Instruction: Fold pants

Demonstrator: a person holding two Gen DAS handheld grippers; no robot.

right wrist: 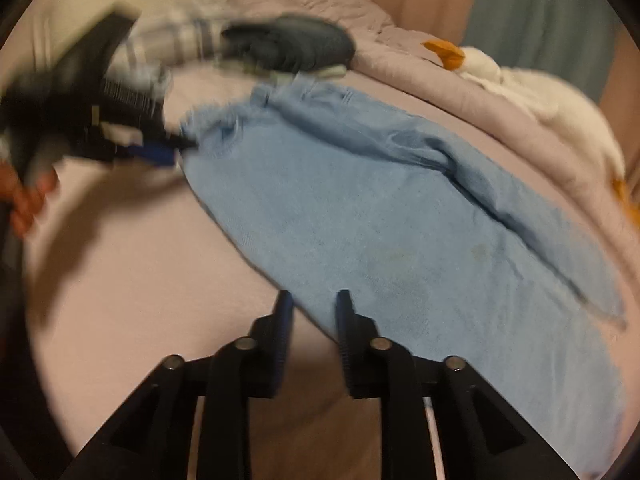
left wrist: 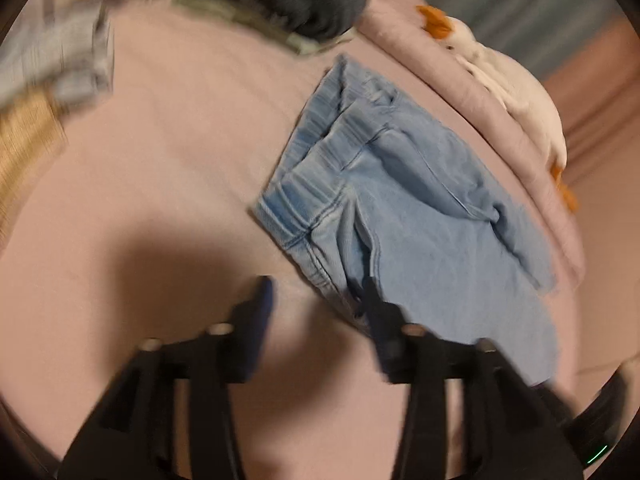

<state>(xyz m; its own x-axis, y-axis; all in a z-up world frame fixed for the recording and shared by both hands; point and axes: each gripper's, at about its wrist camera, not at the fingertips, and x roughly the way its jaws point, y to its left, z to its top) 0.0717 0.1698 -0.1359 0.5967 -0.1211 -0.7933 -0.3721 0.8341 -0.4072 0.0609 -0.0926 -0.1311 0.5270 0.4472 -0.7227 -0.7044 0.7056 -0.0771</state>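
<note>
The pants (right wrist: 400,216) are lying on the bed (right wrist: 132,272), running from upper left to lower right of the right view. The right gripper (right wrist: 312,300), fingers apart, is hovering at their near edge; the left gripper (left wrist: 316,292), also apart, is straddling the waistband end.

Soft matt denim pants (right wrist: 400,232)

Open pink bed (left wrist: 160,200) left of the pants (left wrist: 420,240); blocked behind by piled clothes (left wrist: 288,0), rightward by plush goose (left wrist: 516,80) on rolled blanket (left wrist: 460,92).
</note>
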